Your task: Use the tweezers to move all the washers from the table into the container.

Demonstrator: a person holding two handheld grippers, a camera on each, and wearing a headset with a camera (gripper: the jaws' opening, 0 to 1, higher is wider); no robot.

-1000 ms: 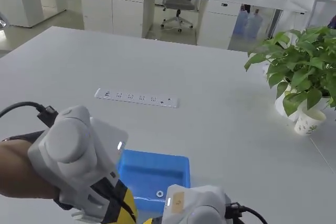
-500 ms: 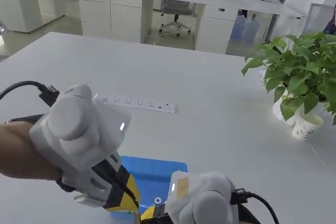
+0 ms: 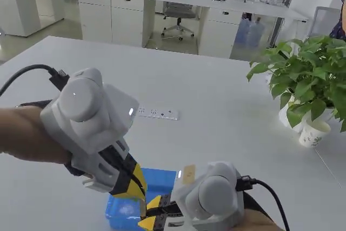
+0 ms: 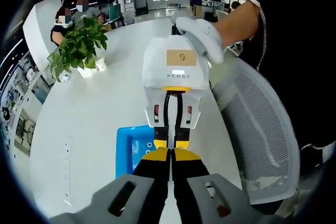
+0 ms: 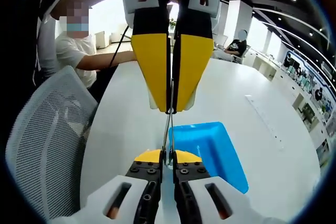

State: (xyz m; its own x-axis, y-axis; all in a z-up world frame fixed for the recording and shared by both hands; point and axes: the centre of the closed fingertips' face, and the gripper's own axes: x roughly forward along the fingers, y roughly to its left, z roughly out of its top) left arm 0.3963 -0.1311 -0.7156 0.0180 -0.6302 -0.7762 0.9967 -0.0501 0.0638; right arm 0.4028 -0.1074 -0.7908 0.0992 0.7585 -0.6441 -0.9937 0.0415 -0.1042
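Note:
The thin metal tweezers (image 5: 168, 132) stretch between the two grippers, which meet tip to tip. My right gripper (image 5: 167, 157) is shut on the near end. My left gripper (image 5: 169, 109) points back at it with its yellow jaws shut on the far end. In the head view the left gripper (image 3: 138, 190) comes down from the left and the right gripper (image 3: 148, 217) comes up from below, both above the blue container (image 3: 121, 209). The container (image 4: 131, 148) lies just beside the joined tips. I cannot make out any washers.
A white power strip (image 3: 157, 113) lies on the white table (image 3: 227, 133) beyond the container. A potted plant (image 3: 308, 79) and a paper cup (image 3: 314, 132) stand at the right edge. A mesh chair (image 5: 47, 129) is beside the table, with people seated behind.
Both grippers have risen and closed in on each other, so their yellow tips now meet over the container. The washer seen in the container earlier is now covered by them. The head camera has tilted.

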